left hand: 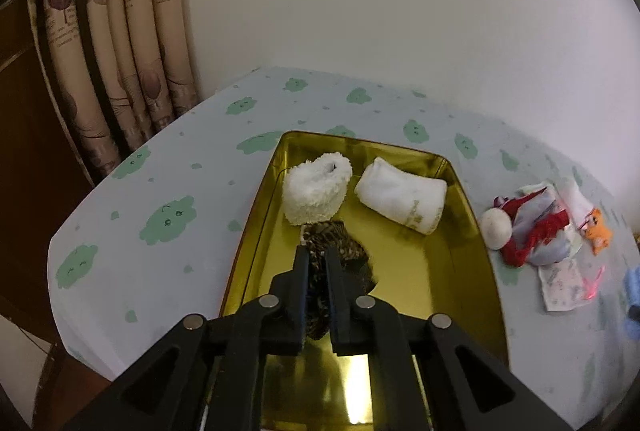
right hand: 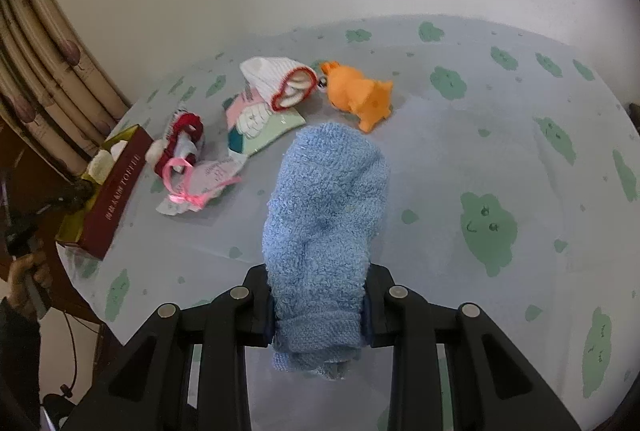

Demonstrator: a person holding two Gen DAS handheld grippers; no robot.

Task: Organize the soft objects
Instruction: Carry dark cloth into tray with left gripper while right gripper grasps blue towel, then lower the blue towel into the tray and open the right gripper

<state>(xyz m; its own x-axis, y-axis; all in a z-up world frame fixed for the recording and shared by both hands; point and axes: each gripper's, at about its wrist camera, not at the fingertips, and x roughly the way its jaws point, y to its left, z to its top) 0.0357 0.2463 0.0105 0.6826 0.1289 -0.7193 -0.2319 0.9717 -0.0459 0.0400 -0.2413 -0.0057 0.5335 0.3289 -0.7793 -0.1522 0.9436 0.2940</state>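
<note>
My left gripper [left hand: 318, 259] is shut on a dark speckled sock [left hand: 340, 251] and holds it inside a gold tin box [left hand: 460, 231]. In the box lie a fluffy white sock [left hand: 316, 191] and a smooth white rolled sock [left hand: 404, 199]. My right gripper [right hand: 320, 295] is shut on a blue terry sock [right hand: 328, 207] over the table. A red, white and grey sock bundle [left hand: 528, 227] lies right of the box; it also shows in the right wrist view [right hand: 180, 143].
The table has a pale cloth with green cloud prints [right hand: 488, 227]. On it lie an orange toy animal [right hand: 360, 95], a white red-trimmed sock [right hand: 280, 79], printed cards [right hand: 256, 123] and a pink ribbon [right hand: 180, 187]. The box [right hand: 108, 191] stands at the left edge. Curtains [left hand: 120, 51] hang behind.
</note>
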